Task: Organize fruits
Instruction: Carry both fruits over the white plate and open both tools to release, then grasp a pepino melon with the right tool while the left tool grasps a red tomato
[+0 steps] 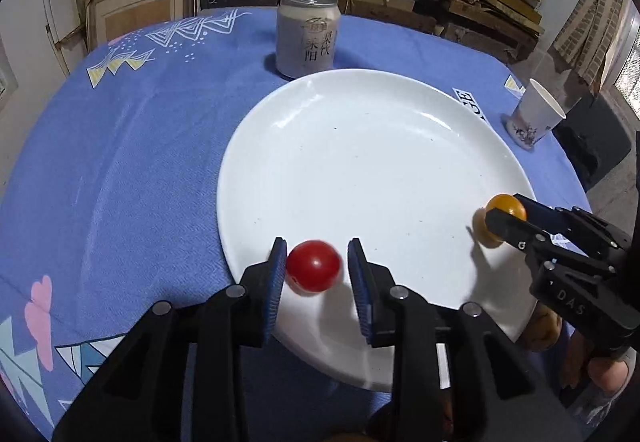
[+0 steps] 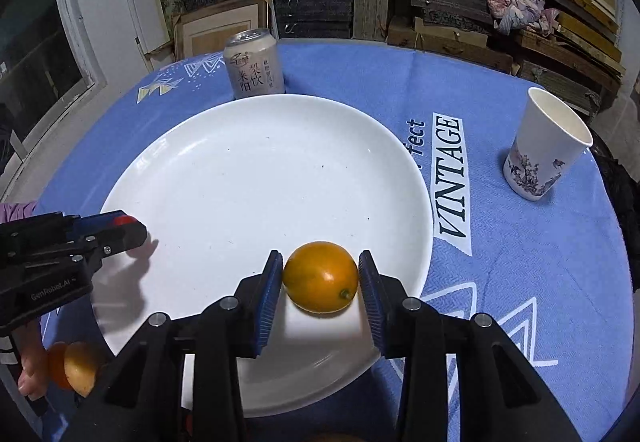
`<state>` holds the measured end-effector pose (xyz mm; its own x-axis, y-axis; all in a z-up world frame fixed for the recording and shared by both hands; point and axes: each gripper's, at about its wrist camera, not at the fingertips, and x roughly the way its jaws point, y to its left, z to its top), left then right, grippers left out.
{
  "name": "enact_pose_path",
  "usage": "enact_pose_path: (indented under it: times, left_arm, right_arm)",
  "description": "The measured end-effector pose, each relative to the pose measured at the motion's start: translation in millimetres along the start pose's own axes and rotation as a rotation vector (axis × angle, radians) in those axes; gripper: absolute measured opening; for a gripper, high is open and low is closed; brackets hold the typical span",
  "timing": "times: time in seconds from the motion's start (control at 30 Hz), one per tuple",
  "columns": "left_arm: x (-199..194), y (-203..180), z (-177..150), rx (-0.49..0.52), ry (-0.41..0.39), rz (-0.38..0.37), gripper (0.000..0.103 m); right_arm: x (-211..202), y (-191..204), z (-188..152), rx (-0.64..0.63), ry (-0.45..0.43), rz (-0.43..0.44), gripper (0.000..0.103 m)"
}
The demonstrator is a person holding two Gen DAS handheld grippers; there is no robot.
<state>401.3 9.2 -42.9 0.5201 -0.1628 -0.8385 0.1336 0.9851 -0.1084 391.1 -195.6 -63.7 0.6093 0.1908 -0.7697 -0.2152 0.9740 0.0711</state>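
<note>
A large white plate (image 1: 360,146) lies on the blue tablecloth; it also shows in the right wrist view (image 2: 248,178). My left gripper (image 1: 317,270) is open over the plate's near rim; a red cherry tomato (image 1: 314,265) sits between its pads with a gap on the right side. My right gripper (image 2: 321,276) is open around an orange kumquat (image 2: 321,277) on the plate, with small gaps at both pads. The kumquat (image 1: 505,207) and right gripper also show at the right of the left wrist view.
A grey drink can (image 1: 307,34) stands just behind the plate. A white paper cup (image 2: 544,146) stands to the right. More small fruits (image 2: 74,366) lie near the plate's front left edge. Shelves with boxes fill the background.
</note>
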Motion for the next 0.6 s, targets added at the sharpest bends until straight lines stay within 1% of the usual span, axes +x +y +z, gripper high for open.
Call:
enact_pose_path:
  times: [0.07, 0.13, 0.17, 0.2, 0.23, 0.27, 0.3, 0.33, 0.37, 0.4, 0.43, 0.47, 0.53, 0.6]
  left_arm:
    - [-1, -2, 0, 0.001, 0.001, -0.013, 0.036]
    - [-6, -6, -4, 0.002, -0.008, -0.019, 0.045]
    - [-10, -6, -5, 0.0, -0.019, -0.006, 0.057]
    - [-19, -7, -7, -0.004, -0.051, 0.003, 0.064]
    - [-27, -7, -9, -0.009, -0.071, 0.009, 0.067]
    - [-38, -6, -11, -0.015, -0.095, 0.014, 0.072]
    - [-54, -5, -15, -0.019, -0.126, 0.02, 0.073]
    - [-70, -4, -22, -0.02, -0.159, 0.03, 0.075]
    - [-80, -4, -27, -0.021, -0.183, 0.039, 0.08]
    - [-97, -2, -38, -0.024, -0.219, 0.051, 0.086]
    - [-112, 0, -50, -0.031, -0.251, 0.06, 0.089]
    - [-126, 2, -66, -0.042, -0.283, 0.072, 0.091]
    - [-144, 7, -95, -0.066, -0.319, 0.086, 0.091]
    - [-155, 11, -136, -0.084, -0.323, 0.091, 0.091]
  right_arm:
    - [-4, 0, 2, -0.001, -0.01, -0.003, 0.04]
    - [-13, 1, 3, -0.006, -0.035, -0.009, 0.042]
    - [-20, 2, 4, -0.011, -0.056, -0.017, 0.046]
    - [-31, 4, 4, -0.021, -0.085, -0.03, 0.05]
    - [-47, 7, 4, -0.035, -0.124, -0.045, 0.058]
    - [-63, 11, 3, -0.048, -0.163, -0.055, 0.069]
    - [-81, 14, 2, -0.062, -0.208, -0.066, 0.074]
    - [-106, 18, -3, -0.079, -0.275, -0.084, 0.087]
    - [-124, 22, -8, -0.092, -0.319, -0.097, 0.099]
    - [-140, 25, -14, -0.104, -0.354, -0.107, 0.1]
    - [-158, 27, -26, -0.117, -0.385, -0.108, 0.1]
    - [-169, 28, -36, -0.122, -0.391, -0.105, 0.1]
    - [-183, 26, -65, -0.109, -0.381, -0.082, 0.1]
    - [-189, 20, -96, -0.07, -0.377, -0.056, 0.1]
